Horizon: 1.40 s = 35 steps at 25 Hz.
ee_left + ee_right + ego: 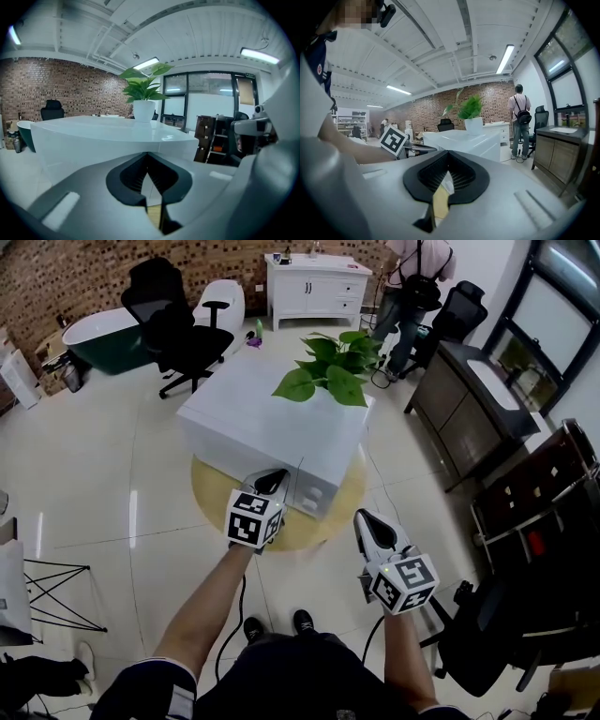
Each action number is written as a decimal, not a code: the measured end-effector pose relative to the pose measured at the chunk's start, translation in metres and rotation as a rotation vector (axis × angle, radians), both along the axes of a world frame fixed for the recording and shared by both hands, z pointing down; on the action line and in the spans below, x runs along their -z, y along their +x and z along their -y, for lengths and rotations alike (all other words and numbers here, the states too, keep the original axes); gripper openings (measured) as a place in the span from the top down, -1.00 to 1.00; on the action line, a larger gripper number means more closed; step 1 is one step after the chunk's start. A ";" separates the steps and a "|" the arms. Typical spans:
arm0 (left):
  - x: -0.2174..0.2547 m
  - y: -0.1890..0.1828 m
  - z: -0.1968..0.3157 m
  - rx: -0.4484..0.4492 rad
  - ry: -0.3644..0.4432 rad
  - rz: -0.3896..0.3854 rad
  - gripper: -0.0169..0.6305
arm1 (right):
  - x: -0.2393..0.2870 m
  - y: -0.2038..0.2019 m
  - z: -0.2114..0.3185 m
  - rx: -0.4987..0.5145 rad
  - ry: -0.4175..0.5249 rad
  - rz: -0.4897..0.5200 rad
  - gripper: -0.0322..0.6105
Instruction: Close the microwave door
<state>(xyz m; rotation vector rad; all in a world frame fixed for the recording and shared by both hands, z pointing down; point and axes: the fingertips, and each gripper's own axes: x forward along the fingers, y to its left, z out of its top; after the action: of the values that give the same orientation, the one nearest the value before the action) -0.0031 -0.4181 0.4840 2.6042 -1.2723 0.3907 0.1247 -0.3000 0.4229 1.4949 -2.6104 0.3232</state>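
Arms stretch out from the person at the bottom of the head view, each one holding a gripper. The left gripper (271, 482) has its jaws pressed together with nothing between them. The right gripper (364, 518) has its jaws pressed together too, and it holds nothing.

Just past the left gripper is the microwave (262, 418). The tip of the left gripper is right at the front of it, close to a thin line that runs down the front. I cannot tell if the tip touches it. The right gripper is lower and off to the right, apart from the microwave.

The microwave is a big white box with a shiny flat top. Its front looks flat and its door looks shut. It sits on a round yellow table (208, 486). A green plant (328, 367) in a white pot stands on top of it, near the far corner.

Farther back are a black chair (173, 324), a dark green tub (103, 338) and a white cabinet (314, 287). A person with a backpack (412, 277) stands by the brick wall (84, 273).
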 end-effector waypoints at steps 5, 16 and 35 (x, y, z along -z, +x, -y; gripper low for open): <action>0.014 -0.006 -0.028 -0.034 0.021 -0.016 0.91 | 0.004 -0.016 0.002 0.032 0.012 0.005 0.89; 0.049 -0.055 -0.092 -0.018 0.088 -0.085 0.91 | 0.008 -0.093 0.009 0.180 0.043 0.021 0.89; 0.063 -0.133 -0.130 0.110 0.113 -0.121 0.91 | 0.019 -0.189 0.002 0.371 0.079 0.019 0.89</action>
<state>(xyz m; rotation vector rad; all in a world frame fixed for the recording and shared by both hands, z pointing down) -0.1363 -0.2878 0.4207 2.5888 -1.4263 0.1440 -0.0647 -0.3021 0.4039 0.9952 -2.8693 0.1976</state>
